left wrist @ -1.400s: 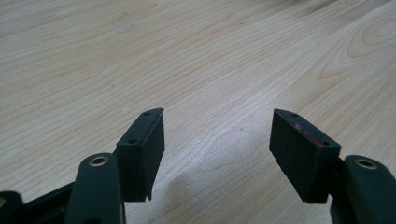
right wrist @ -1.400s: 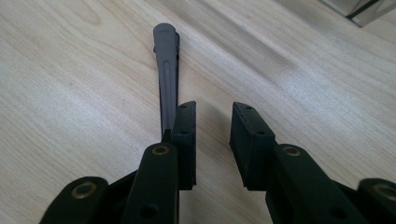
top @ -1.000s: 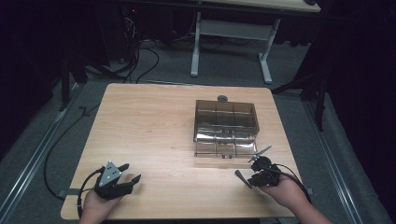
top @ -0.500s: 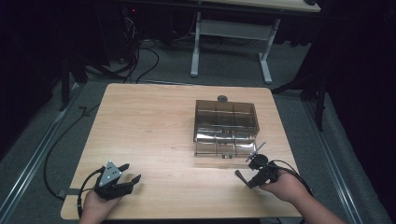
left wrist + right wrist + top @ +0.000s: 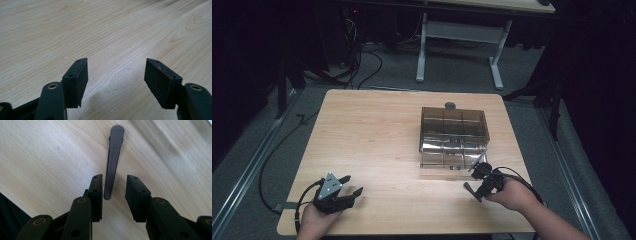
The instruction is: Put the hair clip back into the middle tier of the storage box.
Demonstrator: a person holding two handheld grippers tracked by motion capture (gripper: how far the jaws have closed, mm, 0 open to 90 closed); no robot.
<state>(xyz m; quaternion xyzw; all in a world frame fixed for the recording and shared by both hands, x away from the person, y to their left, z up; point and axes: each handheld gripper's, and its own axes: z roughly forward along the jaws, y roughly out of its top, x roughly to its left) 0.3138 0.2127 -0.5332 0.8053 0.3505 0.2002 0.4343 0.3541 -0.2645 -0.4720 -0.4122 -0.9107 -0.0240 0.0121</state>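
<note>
My right gripper (image 5: pixel 113 195) has its jaws narrowly parted around the near end of a dark stick (image 5: pixel 113 160), whose long axis points away along them over the table (image 5: pixel 377 130), beside the box (image 5: pixel 454 136); left gripper (image 5: pixel 116 75) gapes wide, empty.

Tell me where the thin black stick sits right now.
In the right gripper view the thin black stick lies on the wooden table, its near end between the right claw's open jaws.

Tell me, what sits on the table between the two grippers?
Nothing: in the high view, bare wooden table stretches from the left gripper to the right gripper; the clear compartment box stands farther back.
</note>
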